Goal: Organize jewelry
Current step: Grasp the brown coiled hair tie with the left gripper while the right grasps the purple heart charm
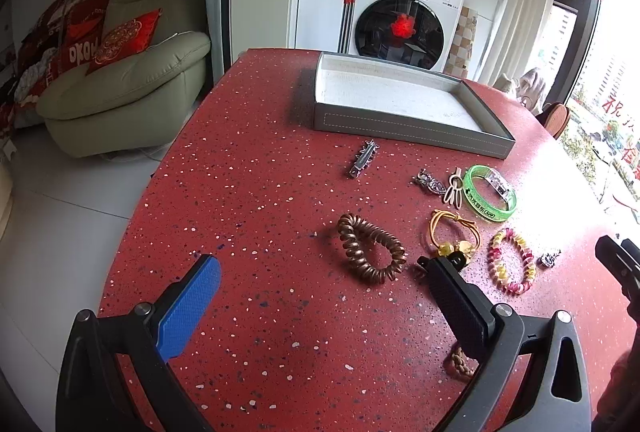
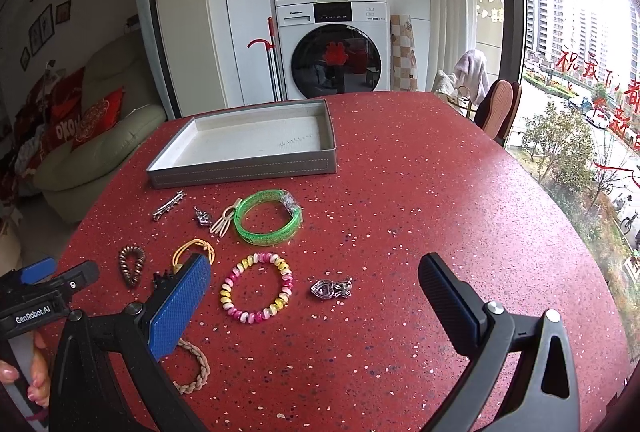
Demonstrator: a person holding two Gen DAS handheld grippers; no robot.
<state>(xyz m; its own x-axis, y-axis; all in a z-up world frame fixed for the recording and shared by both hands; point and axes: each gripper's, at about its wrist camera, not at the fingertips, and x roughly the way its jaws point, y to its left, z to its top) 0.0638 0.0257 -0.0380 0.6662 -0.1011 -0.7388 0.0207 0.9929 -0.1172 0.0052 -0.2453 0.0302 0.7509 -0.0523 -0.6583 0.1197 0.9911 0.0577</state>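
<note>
Braided band (image 2: pixel 196 364) partly hidden behind right gripper's (image 2: pixel 316 284) blue finger

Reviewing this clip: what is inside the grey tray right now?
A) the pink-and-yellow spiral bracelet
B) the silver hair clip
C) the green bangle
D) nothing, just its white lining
D: the grey tray shows only bare white lining, while the green bangle, pink-and-yellow spiral bracelet and silver hair clip all lie on the red table in front of it.

one tray (image 2: pixel 244 168), two coil hair ties (image 2: pixel 256 286), one green bangle (image 2: pixel 269 218), two hair clips (image 2: pixel 169 206).
</note>
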